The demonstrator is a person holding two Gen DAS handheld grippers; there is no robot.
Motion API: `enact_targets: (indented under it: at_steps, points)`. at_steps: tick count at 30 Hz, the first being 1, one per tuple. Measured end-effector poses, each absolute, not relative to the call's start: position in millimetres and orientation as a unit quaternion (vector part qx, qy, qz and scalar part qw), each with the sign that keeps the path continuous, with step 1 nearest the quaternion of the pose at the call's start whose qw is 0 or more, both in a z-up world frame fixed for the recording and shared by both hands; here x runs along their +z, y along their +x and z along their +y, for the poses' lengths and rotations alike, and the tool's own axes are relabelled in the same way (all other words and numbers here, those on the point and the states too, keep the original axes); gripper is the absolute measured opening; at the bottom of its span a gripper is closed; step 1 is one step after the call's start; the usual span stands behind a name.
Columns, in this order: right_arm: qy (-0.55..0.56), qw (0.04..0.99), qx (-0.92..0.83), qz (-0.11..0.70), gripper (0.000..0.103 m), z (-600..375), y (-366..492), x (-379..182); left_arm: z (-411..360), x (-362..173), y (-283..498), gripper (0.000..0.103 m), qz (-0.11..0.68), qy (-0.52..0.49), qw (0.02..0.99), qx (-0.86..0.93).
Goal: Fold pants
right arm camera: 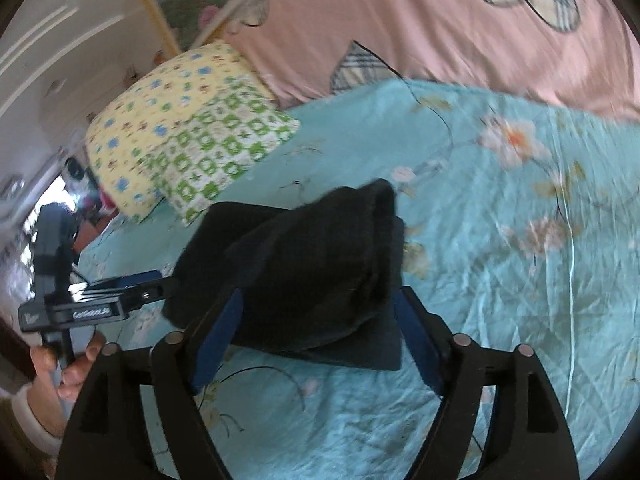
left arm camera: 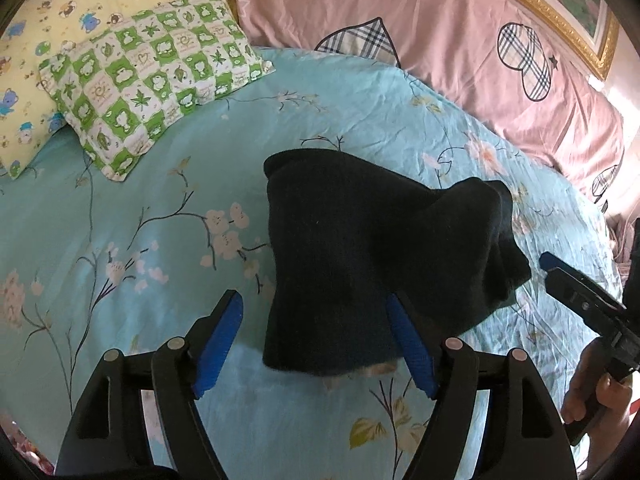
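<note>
Nearest the left wrist camera, the left hand-held gripper (left arm camera: 314, 324) stands with its blue pads spread wide. The folded black pants (left arm camera: 376, 256) lie on the bed ahead, their near edge between the fingers; the left pad is clear of the cloth, and the right pad sits at the cloth's edge without pressing it. Released.

Right wrist view: the right hand-held gripper (right arm camera: 320, 320) likewise has its pads apart, with the near end of the pants (right arm camera: 312, 264) lying between them. No clamping is evident, though this view is blurred by motion. Released.

Position of the pants: a compact folded bundle on the turquoise floral bedsheet (left arm camera: 160, 216), roughly mid-bed, well apart from the pillows.

Items seen in one view only:
- Left view shows a gilt picture frame (left arm camera: 560, 12) at upper right, beyond the pink bedcover (left arm camera: 400, 4). It also shows the right tool entering from the right edge, with the person's fingers on its handle at lower right.
- Right view shows a white panelled door (right arm camera: 60, 52) at upper left and cluttered items at the bed's far left side, too blurred to identify. It also shows the left tool (right arm camera: 120, 292) from the side, with the person's hand (right arm camera: 60, 364) and a pale cuff below it.

Common to both views: a green-checked pillow (left arm camera: 156, 76) resting against a yellow cartoon-print pillow (left arm camera: 52, 40) at the head of the bed.
</note>
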State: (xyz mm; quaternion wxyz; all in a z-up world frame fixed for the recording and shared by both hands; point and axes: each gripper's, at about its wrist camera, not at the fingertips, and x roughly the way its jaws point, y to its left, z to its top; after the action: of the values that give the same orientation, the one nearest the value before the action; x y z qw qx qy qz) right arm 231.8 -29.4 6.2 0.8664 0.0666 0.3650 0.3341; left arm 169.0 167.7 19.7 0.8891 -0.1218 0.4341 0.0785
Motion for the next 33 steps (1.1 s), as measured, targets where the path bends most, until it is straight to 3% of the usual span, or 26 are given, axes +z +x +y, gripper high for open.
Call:
enact_targets:
  at_steps: [33]
  points:
    - [-0.019, 0.875, 0.345, 0.338, 0.097, -11, 194, -6, 129, 5, 140, 0.081, 0.434, -0.014, 0.894, 0.109]
